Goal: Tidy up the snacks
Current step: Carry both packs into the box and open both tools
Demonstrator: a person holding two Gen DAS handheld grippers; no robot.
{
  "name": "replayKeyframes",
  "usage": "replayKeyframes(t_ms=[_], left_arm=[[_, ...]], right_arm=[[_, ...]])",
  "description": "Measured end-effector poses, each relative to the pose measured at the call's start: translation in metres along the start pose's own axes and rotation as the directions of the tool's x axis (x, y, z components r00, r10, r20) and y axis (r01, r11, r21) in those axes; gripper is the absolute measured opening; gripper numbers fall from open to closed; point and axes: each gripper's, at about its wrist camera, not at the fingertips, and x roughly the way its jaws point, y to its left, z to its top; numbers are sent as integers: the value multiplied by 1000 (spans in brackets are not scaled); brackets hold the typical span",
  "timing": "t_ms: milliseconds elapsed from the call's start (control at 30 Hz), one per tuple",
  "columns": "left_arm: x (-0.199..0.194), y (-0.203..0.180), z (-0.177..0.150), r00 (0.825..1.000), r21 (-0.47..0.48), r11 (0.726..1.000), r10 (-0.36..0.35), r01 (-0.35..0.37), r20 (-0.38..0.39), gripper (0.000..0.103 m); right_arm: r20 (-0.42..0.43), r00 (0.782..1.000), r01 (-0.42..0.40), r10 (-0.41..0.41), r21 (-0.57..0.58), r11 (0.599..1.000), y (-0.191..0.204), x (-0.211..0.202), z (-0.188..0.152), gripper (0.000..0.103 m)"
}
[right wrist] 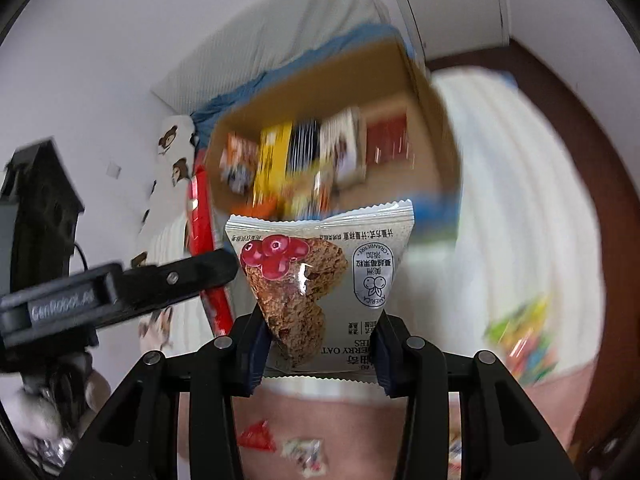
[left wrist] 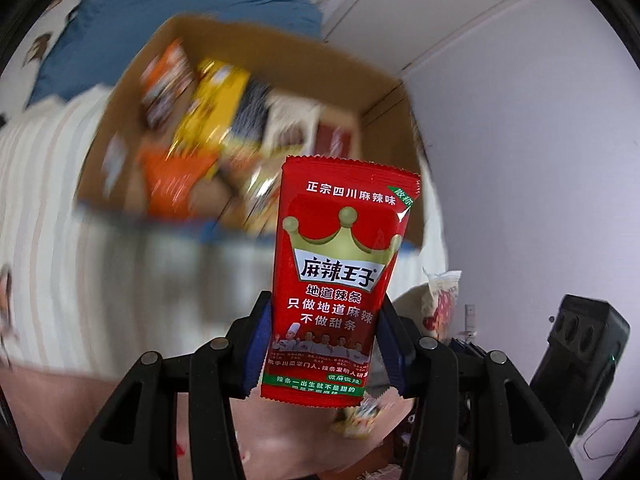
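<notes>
Blur hides the brown cardboard box's (left wrist: 384,84) contents from us. Our left hand-held gripper (left wrist: 325,350) clamps an upright red spicy-strip packet (left wrist: 340,256); our right hand-held gripper (right wrist: 322,354) pinches an inverted silver cranberry-oat cookie packet (right wrist: 320,280).

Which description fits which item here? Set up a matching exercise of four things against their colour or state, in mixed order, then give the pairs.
Things:
1. spicy strip packet
2. cranberry oat cookie packet
3. cardboard box
4. left gripper

Descriptions:
A. open-topped, with blurred snack packs standing inside
B. silver-grey wrapper, printed text upside down, pinched in the right gripper
C. black arms with blue pads, shut on a packet
D. red wrapper with a gold crown, held upright

Pairs: 1-D, 2-B, 3-A, 4-C
</notes>
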Motion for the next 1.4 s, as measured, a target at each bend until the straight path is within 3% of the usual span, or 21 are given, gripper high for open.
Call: replayKeyframes(t_ms=[100, 267, 633, 700, 767, 800, 900, 1000, 1067, 1267, 1400], left_arm=[[18, -15, 45, 1000, -11, 1000, -1, 1, -24, 46], [66, -11, 99, 990, -70, 997, 8, -18, -137, 46], [123, 2, 118, 965, -104, 993, 20, -49, -262, 47], [131, 2, 116, 958, -97, 994, 26, -56, -286, 47], [143, 5, 114, 948, -109, 992, 22, -60, -318, 49], [146, 6, 113, 945, -113, 992, 13, -52, -326, 58], [143, 4, 110, 953, -98, 993, 31, -63, -302, 82], [133, 1, 109, 960, -72, 994, 54, -77, -274, 87], [130, -1, 108, 960, -52, 994, 80, -97, -267, 96], [114, -1, 100, 967, -7, 990, 134, -139, -217, 98], [86, 4, 89, 972, 27, 979, 203, -201, -120, 97]], right_arm=[[4, 998, 56, -55, -21, 998, -3, 6, 45, 46], [-60, 993, 102, -103, -17, 995, -9, 41, 89, 46], [-150, 981, 127, -126, 3, 992, -32, 75, 97, 46], [-179, 976, 131, -126, 14, 991, -35, 81, 97, 50], [-196, 969, 158, -152, 15, 987, -36, 84, 98, 82], [-192, 971, 151, -146, 15, 988, -36, 85, 99, 82], [-192, 962, 195, -193, -10, 981, -32, 84, 100, 93], [-197, 959, 206, -206, -21, 978, -31, 85, 100, 95], [-197, 956, 214, -216, -30, 976, -29, 85, 98, 95], [-179, 956, 231, -234, -36, 972, -24, 85, 97, 96], [-157, 958, 236, -239, -40, 971, -20, 79, 90, 96]])
